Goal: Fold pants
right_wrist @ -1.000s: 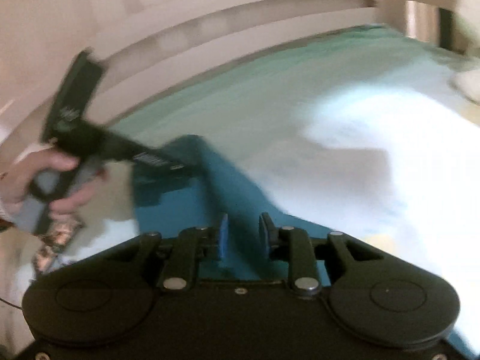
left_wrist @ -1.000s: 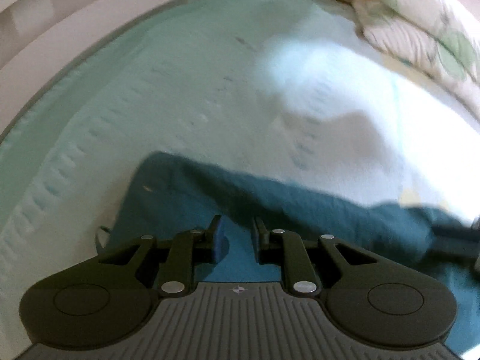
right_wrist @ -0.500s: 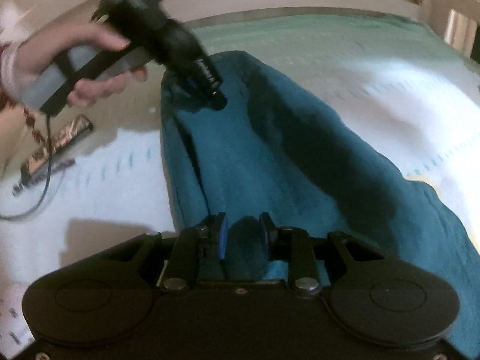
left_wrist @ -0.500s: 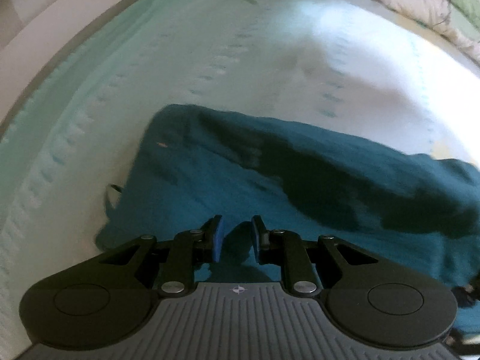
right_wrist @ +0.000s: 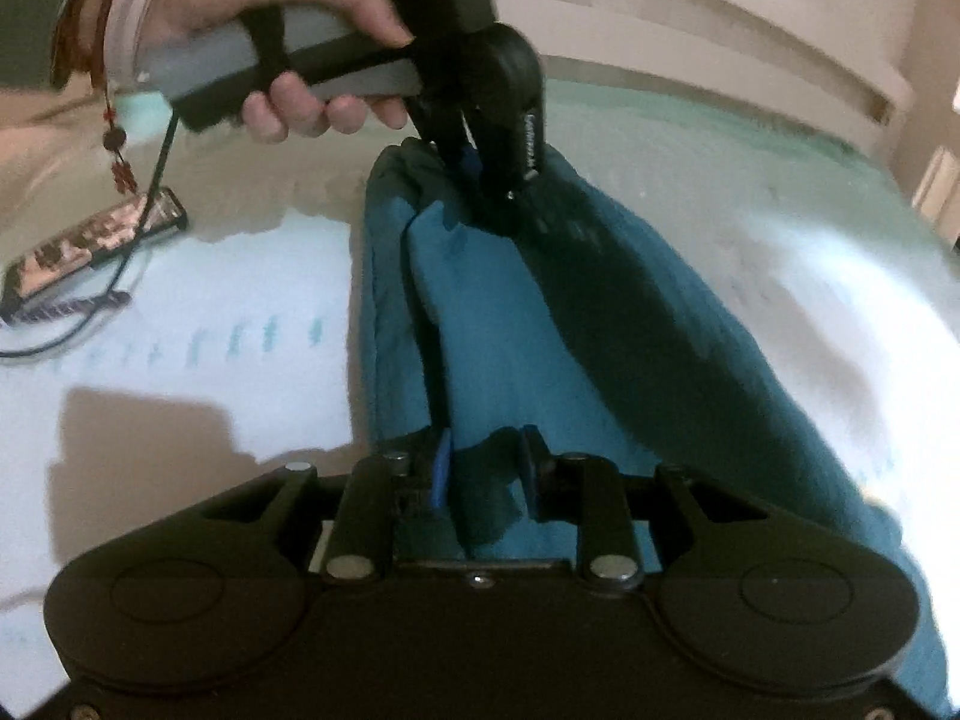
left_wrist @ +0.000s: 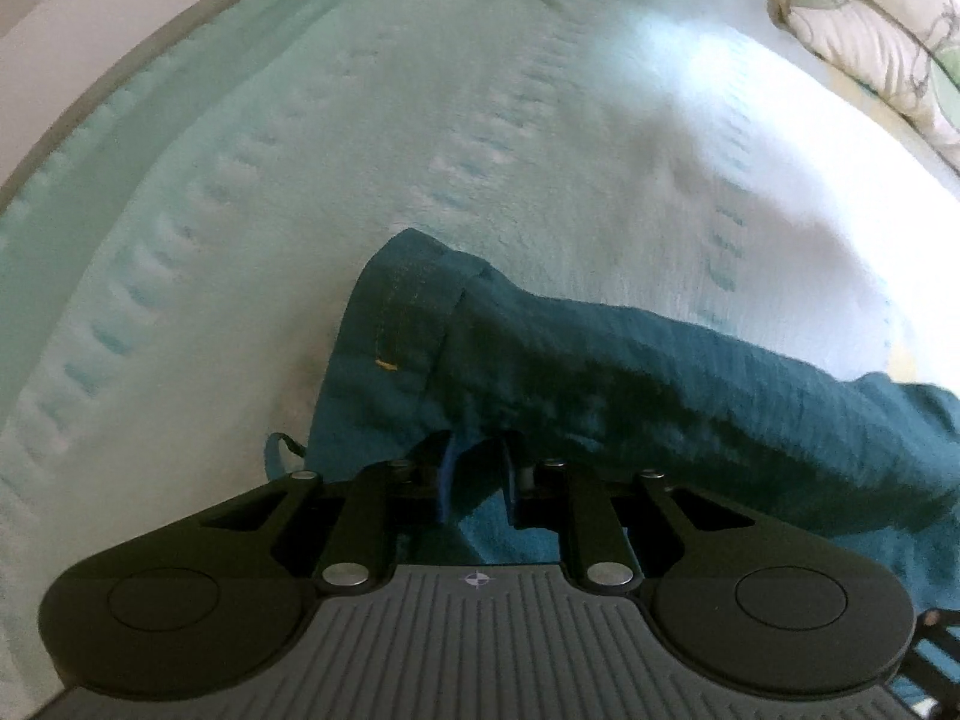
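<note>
Left gripper [left_wrist: 477, 477]: jaws narrow and closing, a bunched ridge of the teal pants [left_wrist: 600, 372] pinched between the blue pads. It points steeply down at the bed. Just ahead of its tips lies a stitched hem or band with a small yellow tack in the seam; a thin loop of fabric pokes out to the left of the fingers.

Right gripper [right_wrist: 480, 468]: jaws partway closed, clamped on a fold of the same pants [right_wrist: 498, 324] rising between the pads. From here the garment runs away from the tool as a long doubled strip across the pale quilted bedcover [right_wrist: 198, 360], ending at the left gripper [right_wrist: 480, 171], which the person's left hand [right_wrist: 288, 42] holds at the far end.

So both ends are held, the cloth strung between the two tools and sagging onto the bed.

Handling, as I judge it: light, soft woven fabric, limp, no stiffness of its own. It creases and bunches wherever pinched, and the layers could slide apart. Not fragile. Best hold is at corners or the sewn hem, where the stitching gives the pads something thicker to bite; a grip mid-panel would only gather a wrinkle.

Left of the right tool, well apart: a patterned flat object with a dark cord [right_wrist: 90, 246]. Far right of the left tool, a floral pillow [left_wrist: 870, 18].
</note>
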